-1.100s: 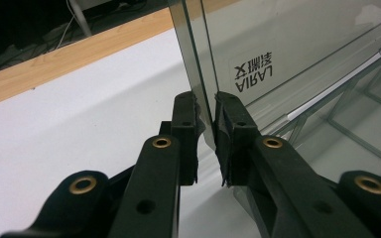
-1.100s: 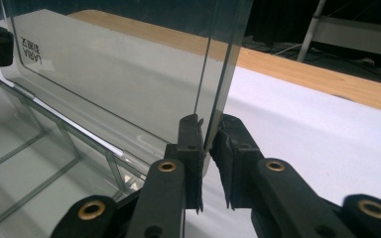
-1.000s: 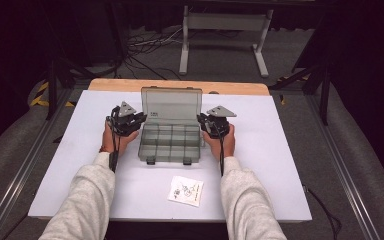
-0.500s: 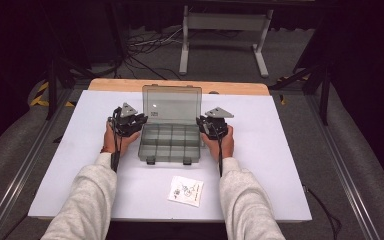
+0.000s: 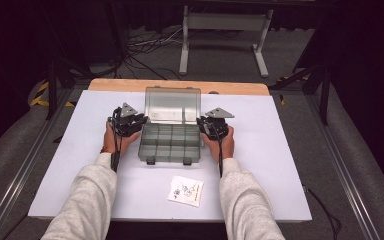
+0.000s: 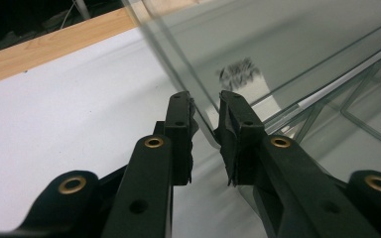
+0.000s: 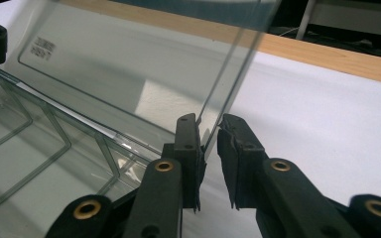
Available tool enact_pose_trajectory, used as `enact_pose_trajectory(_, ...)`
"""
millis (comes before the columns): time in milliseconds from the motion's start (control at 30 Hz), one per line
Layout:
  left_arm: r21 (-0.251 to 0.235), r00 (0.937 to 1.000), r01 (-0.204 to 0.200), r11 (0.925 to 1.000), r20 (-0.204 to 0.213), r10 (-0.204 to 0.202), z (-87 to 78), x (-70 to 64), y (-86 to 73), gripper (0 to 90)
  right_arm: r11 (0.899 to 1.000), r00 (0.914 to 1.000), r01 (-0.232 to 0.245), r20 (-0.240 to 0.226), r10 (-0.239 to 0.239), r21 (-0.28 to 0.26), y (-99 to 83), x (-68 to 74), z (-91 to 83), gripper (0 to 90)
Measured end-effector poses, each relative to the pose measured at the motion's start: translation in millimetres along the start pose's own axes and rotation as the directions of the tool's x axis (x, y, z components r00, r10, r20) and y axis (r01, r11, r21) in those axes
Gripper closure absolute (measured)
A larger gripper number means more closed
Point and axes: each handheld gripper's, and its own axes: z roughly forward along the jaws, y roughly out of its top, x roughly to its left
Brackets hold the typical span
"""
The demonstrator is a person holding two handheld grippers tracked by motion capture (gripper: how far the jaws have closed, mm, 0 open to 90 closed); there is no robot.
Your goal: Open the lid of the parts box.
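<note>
Where the high view looks down on the white table (image 5: 280, 165), a clear plastic compartment box (image 5: 170, 143) sits near the middle with its lid (image 5: 172, 105) raised at the far side. The left gripper (image 5: 139, 120) is at the box's left edge and the right gripper (image 5: 202, 123) at its right edge, each held in a hand with a grey sleeve behind it. A small printed card (image 5: 185, 190) lies on the table nearer the person, well apart from the box.

From the left gripper view, the left gripper (image 6: 206, 116) has its jaws parted by a narrow gap, and the side edge of the lid (image 6: 278, 44) runs down into that gap; whether the pads press on it cannot be told. The dividers of the box (image 6: 357, 104) show through the plastic at the right.

From the right gripper view, the right gripper (image 7: 208, 130) likewise stands slightly open, its jaws on either side of the lid's (image 7: 129, 64) thin side edge, with a sliver of space showing at the right jaw. The box's (image 7: 44, 144) compartments lie at the left, and the table's wooden far edge (image 7: 327, 52) runs behind
</note>
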Motion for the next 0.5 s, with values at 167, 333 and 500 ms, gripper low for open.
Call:
enact_pose_trajectory(167,0.001,1.0000,0.003,1.0000,0.009,-0.003,0.5,0.7,-0.5,75.5,1.000,1.0000,-0.005,-0.003,0.005,0.005,-0.7,-0.3,0.4,77.9)
enact_pose_trajectory(333,0.005,1.0000,0.001,1.0000,0.008,-0.001,0.2,0.8,-0.2,75.5,1.000,1.0000,-0.005,-0.005,0.005,0.006,-0.7,-0.5,0.4,77.8)
enact_pose_trajectory(500,0.016,1.0000,-0.010,0.9998,0.001,0.010,-2.1,1.4,1.2,74.0,1.000,1.0000,0.006,0.002,-0.006,0.014,0.3,-0.4,-0.3,77.0)
